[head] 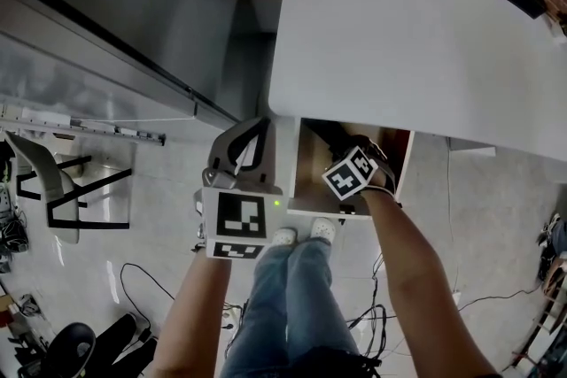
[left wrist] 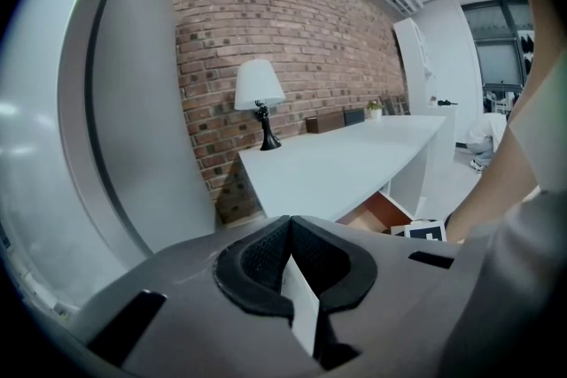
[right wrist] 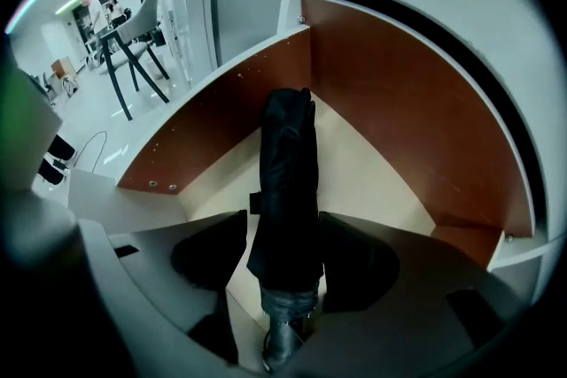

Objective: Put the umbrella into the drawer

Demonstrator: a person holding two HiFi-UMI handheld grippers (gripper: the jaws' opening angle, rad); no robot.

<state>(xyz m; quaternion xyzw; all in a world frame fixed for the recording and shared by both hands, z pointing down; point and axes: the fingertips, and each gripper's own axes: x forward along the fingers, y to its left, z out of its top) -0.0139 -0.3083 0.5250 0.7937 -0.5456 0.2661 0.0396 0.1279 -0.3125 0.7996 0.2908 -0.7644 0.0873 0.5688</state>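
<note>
Lowering the umbrella (right wrist: 288,181) flat and lengthwise onto the drawer (right wrist: 399,102) floor, clear of the brown walls, before parting the jaws, would likely finish this step cleanly. Umbrella: black, folded, slim; grey handle end at lower centre of the right gripper view, tip towards the drawer's back corner. Right gripper (right wrist: 283,254): 2 jaws closed against the umbrella's sides. Left gripper (left wrist: 286,235): jaws together, empty, left of the drawer in the head view, below the white desk (head: 399,31).
</note>
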